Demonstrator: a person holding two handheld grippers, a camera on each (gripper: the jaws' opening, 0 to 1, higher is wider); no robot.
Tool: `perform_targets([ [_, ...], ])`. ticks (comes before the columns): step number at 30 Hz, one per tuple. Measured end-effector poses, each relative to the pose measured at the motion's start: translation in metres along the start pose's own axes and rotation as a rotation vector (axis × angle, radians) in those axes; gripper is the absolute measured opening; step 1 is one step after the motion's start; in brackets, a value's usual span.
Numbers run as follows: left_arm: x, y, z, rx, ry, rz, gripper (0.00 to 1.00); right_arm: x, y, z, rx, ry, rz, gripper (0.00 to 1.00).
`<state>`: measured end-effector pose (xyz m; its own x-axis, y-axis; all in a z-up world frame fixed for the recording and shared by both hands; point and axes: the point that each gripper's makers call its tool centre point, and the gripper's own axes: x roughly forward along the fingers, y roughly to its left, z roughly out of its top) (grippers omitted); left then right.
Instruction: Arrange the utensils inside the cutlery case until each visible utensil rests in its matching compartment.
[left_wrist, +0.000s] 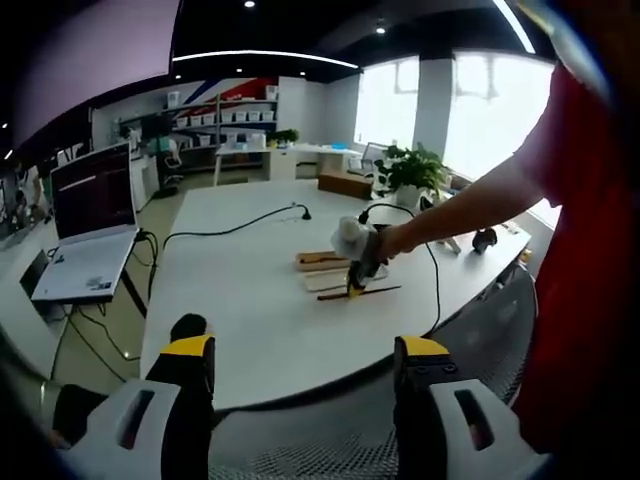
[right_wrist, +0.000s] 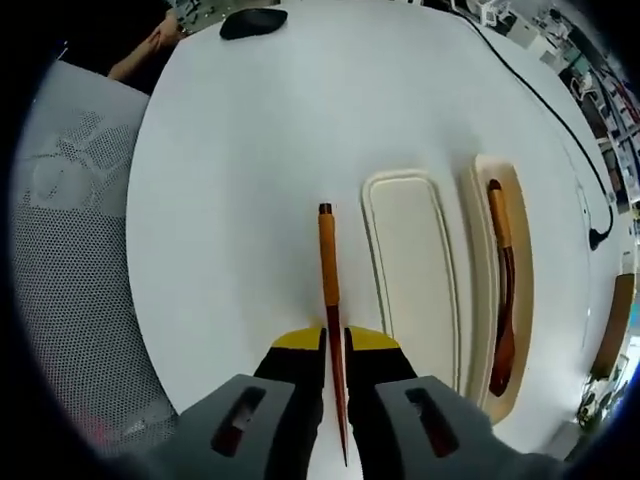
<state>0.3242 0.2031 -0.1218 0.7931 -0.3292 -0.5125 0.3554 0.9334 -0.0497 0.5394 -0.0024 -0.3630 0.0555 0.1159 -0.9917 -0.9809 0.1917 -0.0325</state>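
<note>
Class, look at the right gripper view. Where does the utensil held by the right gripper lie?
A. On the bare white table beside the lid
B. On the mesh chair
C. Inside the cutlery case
A: the chopstick lies on the white table, left of the lid.

We see the white table under everything, and on it the cream lid and the cream cutlery case, both pale and plain. The chopstick runs from an orange handle to a dark red-brown tip, and the spoon in the case shows the same orange handle and dark red-brown bowl. The right gripper is light grey with black jaws tipped in yellow; the left gripper wears the same grey, black and yellow. We note a red sleeve, a grey perforated mesh chair, a black cable, and a silver laptop with a dark screen
</note>
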Motion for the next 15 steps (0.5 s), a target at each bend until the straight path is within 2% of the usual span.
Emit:
perform_targets([
  [8, -0.0001, 0.0026, 0.0009, -0.002, -0.01, 0.009, 0.74, -0.0024, 0.003, -0.0029, -0.02, -0.002, -0.009, 0.03],
  [11, 0.0003, 0.0021, -0.0013, 0.002, -0.003, 0.006, 0.74, -0.0008, -0.0007, -0.0005, -0.003, -0.013, 0.006, 0.01],
  [12, 0.0003, 0.002, -0.002, 0.002, -0.001, 0.005, 0.74, -0.0019, 0.0012, -0.0024, 0.037, -0.018, -0.001, 0.01],
  [15, -0.0006, 0.0032, -0.0027, -0.007, -0.006, 0.007, 0.74, -0.0011, 0.0033, -0.0029, 0.008, -0.024, -0.003, 0.01],
])
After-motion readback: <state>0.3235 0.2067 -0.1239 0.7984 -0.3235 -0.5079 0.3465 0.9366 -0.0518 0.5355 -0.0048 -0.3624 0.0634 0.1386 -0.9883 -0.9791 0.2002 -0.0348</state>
